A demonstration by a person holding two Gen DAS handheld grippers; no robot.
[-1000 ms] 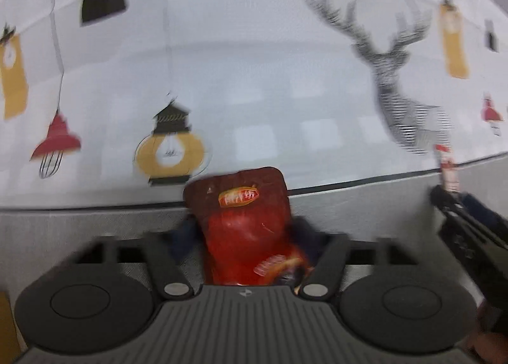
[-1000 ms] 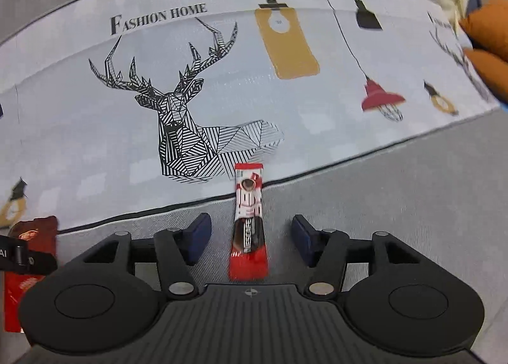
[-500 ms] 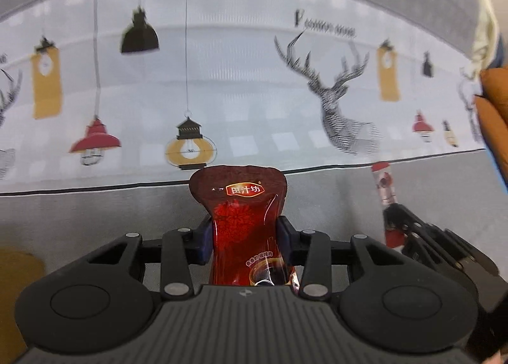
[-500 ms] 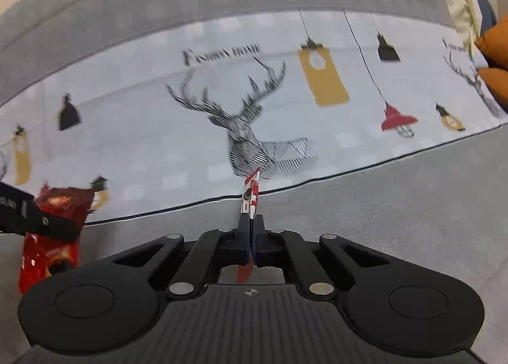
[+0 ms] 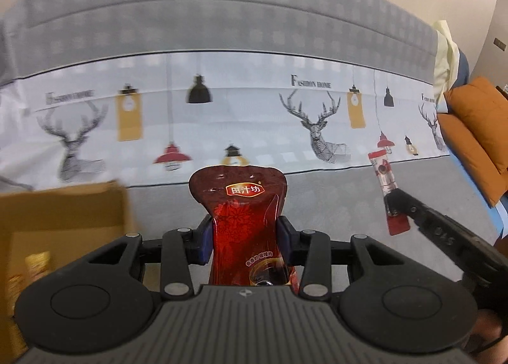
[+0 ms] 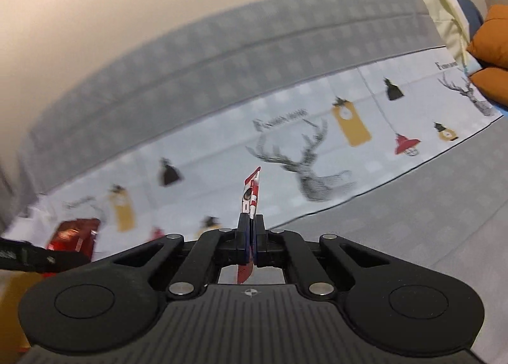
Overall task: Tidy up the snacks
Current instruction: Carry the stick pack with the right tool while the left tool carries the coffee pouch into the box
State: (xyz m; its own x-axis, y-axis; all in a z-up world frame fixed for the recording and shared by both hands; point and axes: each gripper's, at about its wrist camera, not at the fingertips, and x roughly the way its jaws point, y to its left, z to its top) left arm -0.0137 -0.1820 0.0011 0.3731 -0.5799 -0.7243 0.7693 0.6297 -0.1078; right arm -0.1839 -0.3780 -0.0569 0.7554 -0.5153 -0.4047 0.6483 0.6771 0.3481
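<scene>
the left hand-held gripper (image 5: 244,238) clamps a dark red snack pouch (image 5: 246,224) upright above the bed (image 5: 333,205); the right hand-held gripper (image 6: 251,237) pinches a thin red sachet (image 6: 250,194) edge-on, both raised, likely bound for the cardboard box (image 5: 63,215) at near left

Cardboard box (image 5: 60,221) blurred and cut off at the left edge, its yellow contents (image 5: 36,264) unreadable; red pouch (image 5: 250,230) lower end hidden behind the gripper body; sachet (image 6: 250,199) seen edge-on, print illegible
</scene>
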